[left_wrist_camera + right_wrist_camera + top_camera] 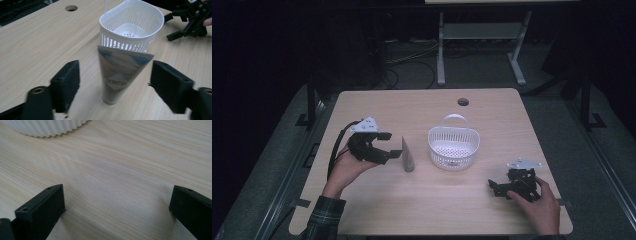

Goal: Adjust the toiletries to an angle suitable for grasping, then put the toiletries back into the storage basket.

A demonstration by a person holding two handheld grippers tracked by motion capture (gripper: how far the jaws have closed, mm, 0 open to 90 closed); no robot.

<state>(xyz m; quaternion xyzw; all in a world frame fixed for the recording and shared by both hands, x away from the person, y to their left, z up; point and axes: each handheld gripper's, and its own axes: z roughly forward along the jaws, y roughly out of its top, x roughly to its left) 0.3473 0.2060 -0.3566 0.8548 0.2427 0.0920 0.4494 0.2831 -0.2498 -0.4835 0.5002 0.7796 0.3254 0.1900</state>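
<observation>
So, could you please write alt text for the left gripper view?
A grey tube stands upright on its cap on a wooden table, between the open black jaws of the left gripper, which do not touch it. Behind it stands a white slotted basket.

The left gripper (393,144) is a black frame with a pale grey three-cornered plate (365,125) on top, dotted with small dark holes, and a thick black cable (333,150) looping off its back. Its jaws are blocky black slabs, matte, with a brass-coloured ring set in one arm. The right gripper (493,187) is the same build: black body, grey plate. A dark plaid sleeve (321,218), green-toned, covers the left forearm.
</observation>
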